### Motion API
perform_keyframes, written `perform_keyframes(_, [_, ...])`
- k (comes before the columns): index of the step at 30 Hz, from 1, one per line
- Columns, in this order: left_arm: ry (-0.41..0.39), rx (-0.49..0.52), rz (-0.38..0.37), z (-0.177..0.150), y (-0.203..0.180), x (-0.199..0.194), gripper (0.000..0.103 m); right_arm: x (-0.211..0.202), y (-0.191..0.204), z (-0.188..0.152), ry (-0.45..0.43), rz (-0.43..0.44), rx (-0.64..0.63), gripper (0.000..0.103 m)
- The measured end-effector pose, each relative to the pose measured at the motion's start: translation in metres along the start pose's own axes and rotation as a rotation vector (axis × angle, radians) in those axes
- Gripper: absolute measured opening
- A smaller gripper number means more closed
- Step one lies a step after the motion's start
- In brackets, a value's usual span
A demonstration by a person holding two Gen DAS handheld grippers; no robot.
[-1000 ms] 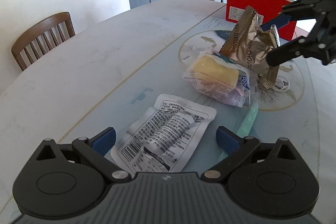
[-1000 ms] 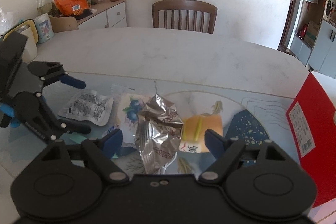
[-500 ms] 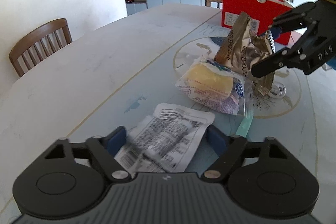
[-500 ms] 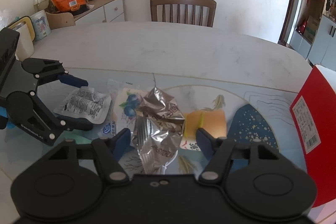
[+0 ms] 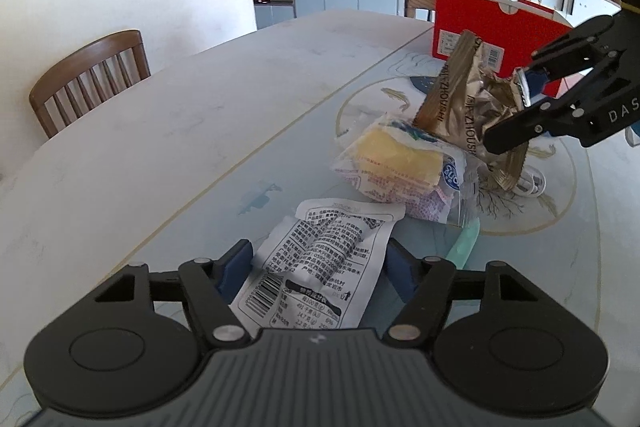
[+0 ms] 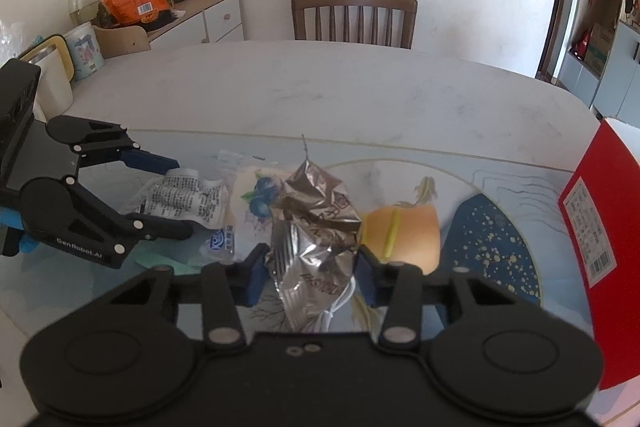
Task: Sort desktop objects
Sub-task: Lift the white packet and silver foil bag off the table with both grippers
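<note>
Left wrist view: the left gripper (image 5: 318,269) was closing with the white printed sachet (image 5: 320,263) between its blue pads, both of which already met the packet's edges, so that the sachet was pinched and buckled over the glass-topped table (image 5: 180,131). Just beyond its fingertips lay a clear-wrapped yellow cake (image 5: 400,163), and past that, to the right, stood the crumpled foil snack bag (image 5: 464,107), held upright by the right gripper (image 5: 508,115). A red box (image 5: 500,27) stood farther off behind the bag. Right wrist view: the right gripper (image 6: 310,267) was likewise closing, its pads pressed on either side of the foil snack bag (image 6: 312,223); an orange bun (image 6: 404,231) lay just right of its right finger, the blueberry-printed wrapper (image 6: 256,203) to its left, and the left gripper (image 6: 176,195) farther left around the sachet (image 6: 184,199).
</note>
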State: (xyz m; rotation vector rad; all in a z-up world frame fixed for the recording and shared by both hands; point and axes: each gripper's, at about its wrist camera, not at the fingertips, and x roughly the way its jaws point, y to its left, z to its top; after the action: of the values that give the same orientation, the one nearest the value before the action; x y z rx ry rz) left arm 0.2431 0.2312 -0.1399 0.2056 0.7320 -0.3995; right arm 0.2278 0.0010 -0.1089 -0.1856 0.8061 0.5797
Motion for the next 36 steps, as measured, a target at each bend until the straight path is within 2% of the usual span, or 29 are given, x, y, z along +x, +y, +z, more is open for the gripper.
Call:
perform_keyframes(14, [-0.022,-0.027,0.028,0.016,-0.003,-0.024,0.070,-0.021,-0.004,0.004,-0.028,0.010,0.000,0.044])
perform_keyframes(26, [-0.035,-0.121,0.105,0.045,-0.031,-0.058,0.070,-0.055,-0.016,0.003,-0.046,0.003,0.020,0.044])
perform_keyframes(36, [-0.041,-0.236,0.157,0.067,-0.062,-0.081,0.070,-0.089,-0.027,-0.004,-0.052,-0.038,0.040,0.044])
